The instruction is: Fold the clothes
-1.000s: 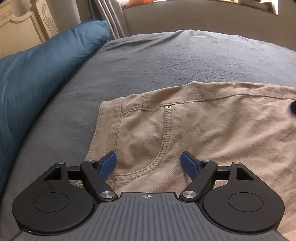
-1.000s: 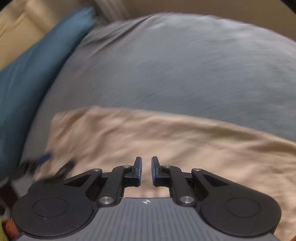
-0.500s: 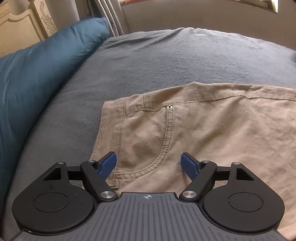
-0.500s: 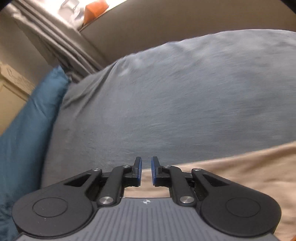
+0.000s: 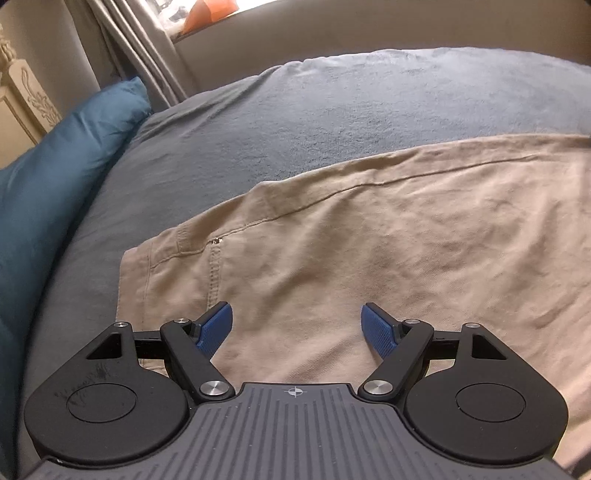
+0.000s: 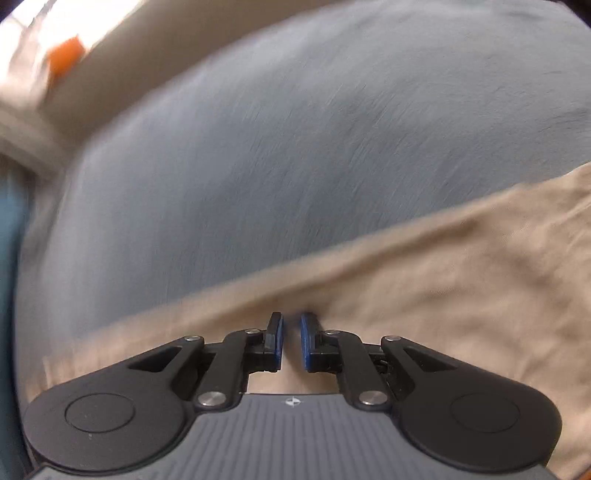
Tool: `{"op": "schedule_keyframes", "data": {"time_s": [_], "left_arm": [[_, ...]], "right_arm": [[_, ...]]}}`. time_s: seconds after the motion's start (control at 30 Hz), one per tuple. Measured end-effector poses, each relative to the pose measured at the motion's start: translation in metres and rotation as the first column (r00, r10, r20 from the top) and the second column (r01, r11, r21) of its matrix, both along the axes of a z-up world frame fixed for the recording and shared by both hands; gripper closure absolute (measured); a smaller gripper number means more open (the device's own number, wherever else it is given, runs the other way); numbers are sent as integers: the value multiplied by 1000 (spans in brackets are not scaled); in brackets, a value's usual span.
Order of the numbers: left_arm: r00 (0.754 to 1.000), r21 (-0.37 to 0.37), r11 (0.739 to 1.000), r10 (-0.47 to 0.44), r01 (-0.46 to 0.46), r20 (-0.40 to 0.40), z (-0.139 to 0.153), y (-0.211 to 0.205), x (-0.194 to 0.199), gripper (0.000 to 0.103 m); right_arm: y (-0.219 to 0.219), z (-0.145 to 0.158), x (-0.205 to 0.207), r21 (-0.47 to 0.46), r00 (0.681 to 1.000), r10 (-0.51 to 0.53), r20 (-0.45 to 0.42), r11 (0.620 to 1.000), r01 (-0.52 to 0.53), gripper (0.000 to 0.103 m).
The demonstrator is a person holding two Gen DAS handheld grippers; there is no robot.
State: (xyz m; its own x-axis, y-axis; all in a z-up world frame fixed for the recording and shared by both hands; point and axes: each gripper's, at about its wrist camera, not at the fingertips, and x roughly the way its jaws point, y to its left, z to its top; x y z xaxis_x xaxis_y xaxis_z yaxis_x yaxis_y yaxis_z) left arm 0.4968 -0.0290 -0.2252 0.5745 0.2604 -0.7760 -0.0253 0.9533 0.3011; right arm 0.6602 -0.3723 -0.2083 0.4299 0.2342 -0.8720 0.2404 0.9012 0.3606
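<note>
From the left wrist camera, the left gripper (image 5: pixel 296 326) points down at a pair of tan cotton trousers (image 5: pixel 369 258) spread flat on a grey-blue bed cover (image 5: pixel 332 110). Its blue ribbed fingers (image 5: pixel 216 328) stand wide apart, with nothing between them but open air above the cloth. The trousers fill the view from about 8 o'clock round to 3 o'clock; the waistband corner, a belt loop and a small metal rivet (image 5: pixel 215 241) sit at roughly 10 o'clock from the fingertips, and a stitched seam runs from there off toward 2 o'clock. A teal pillow (image 5: pixel 55 184) lies along the bed at 9 o'clock, touching the cover. Beyond it, at 11 o'clock, grey curtains (image 5: pixel 136 48) hang beside a cream carved headboard (image 5: pixel 26 96), and a pale wall runs behind the bed at 12 o'clock, with something orange (image 5: pixel 210 11) above it at the top edge.

From the right wrist camera, everything past the tool is smeared with blur. The right gripper (image 6: pixel 291 341) has its blue fingers (image 6: pixel 276 339) drawn close together, only a narrow slit left, and no cloth is pinched in that slit. Its tips hang over the far edge of the tan trousers (image 6: pixel 461 295), which run as a band from 8 o'clock up to 3 o'clock. The grey-blue cover (image 6: pixel 295 147) fills the middle and upper view. An orange blur (image 6: pixel 64 59) shows at 11 o'clock.
</note>
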Motion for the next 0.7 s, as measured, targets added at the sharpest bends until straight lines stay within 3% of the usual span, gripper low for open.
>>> {"op": "schedule_keyframes", "data": {"time_s": [0.1, 0.2, 0.27, 0.33, 0.43, 0.53, 0.6, 0.7], "left_arm": [[1000, 0, 1000, 6, -6, -16, 3, 1, 2, 25], [1000, 6, 1000, 6, -6, -29, 5, -1, 5, 25], [1000, 14, 1000, 3, -2, -31, 3, -2, 7, 25], [1000, 25, 1000, 0, 1, -29, 1, -3, 9, 25], [1000, 34, 999, 4, -3, -25, -1, -4, 10, 25], [1000, 44, 999, 2, -1, -29, -2, -6, 11, 25], [1000, 46, 999, -1, 2, -30, -2, -6, 13, 25], [999, 36, 999, 8, -7, -33, -3, -5, 15, 24]], "right_arm": [[-21, 12, -11, -6, 1000, 10, 19, 1000, -10, 91], [-39, 13, -36, 43, 992, 113, -61, 993, -111, 91], [-51, 8, -41, 2, 986, 138, -92, 990, -138, 91], [-76, -3, -31, -23, 991, 77, -108, 997, -80, 94], [-119, -12, -7, 47, 996, -79, -42, 996, 81, 102], [-146, 3, -3, 9, 981, -191, 23, 982, 191, 97], [-156, 14, -11, -11, 984, -175, 32, 985, 175, 96], [-159, 15, -28, 44, 998, -55, -41, 997, 57, 91]]}}
